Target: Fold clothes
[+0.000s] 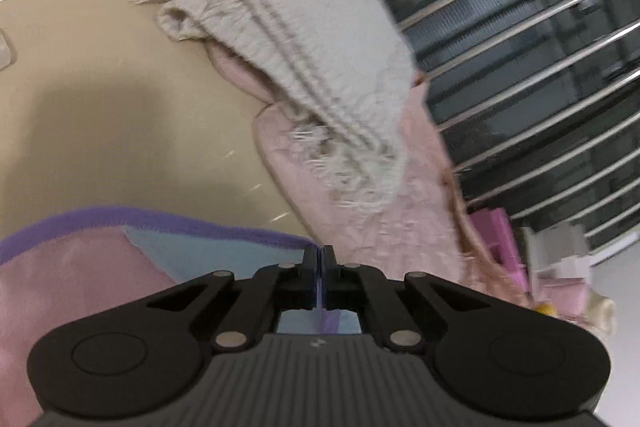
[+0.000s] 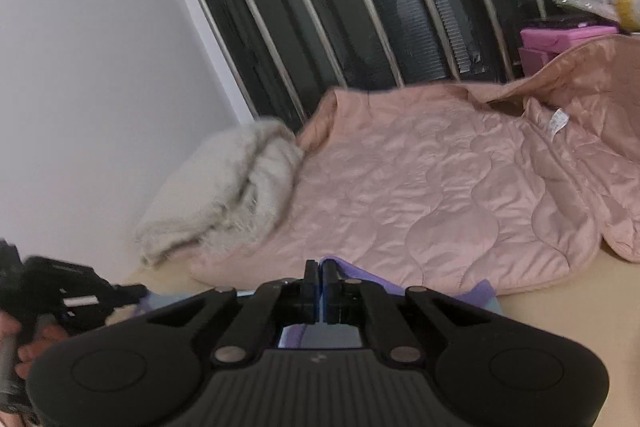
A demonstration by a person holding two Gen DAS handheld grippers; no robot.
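Purple-edged garment [image 1: 160,251], blue and pink panels, lying flat on the tan surface [image 1: 120,107] directly beneath and ahead of both tools. Left hand-held gripper [image 1: 319,255] clamped shut on the purple hem; right hand-held gripper [image 2: 319,271] likewise pinched closed on the same edge further along. Step judged as start of a fold: edge seized at two points, lift and carry-over outstanding. Next move calls for raising both grips together, level, keeping the hem taut. Just ahead of the right tool, pink quilted jacket [image 2: 420,187] overlapping the garment's far edge; cream knitted scarf [image 1: 300,47] heaped upon it. Barred window [image 2: 360,7] beyond. Open room only to the left tool's forward-left; snagging on the jacket a risk.
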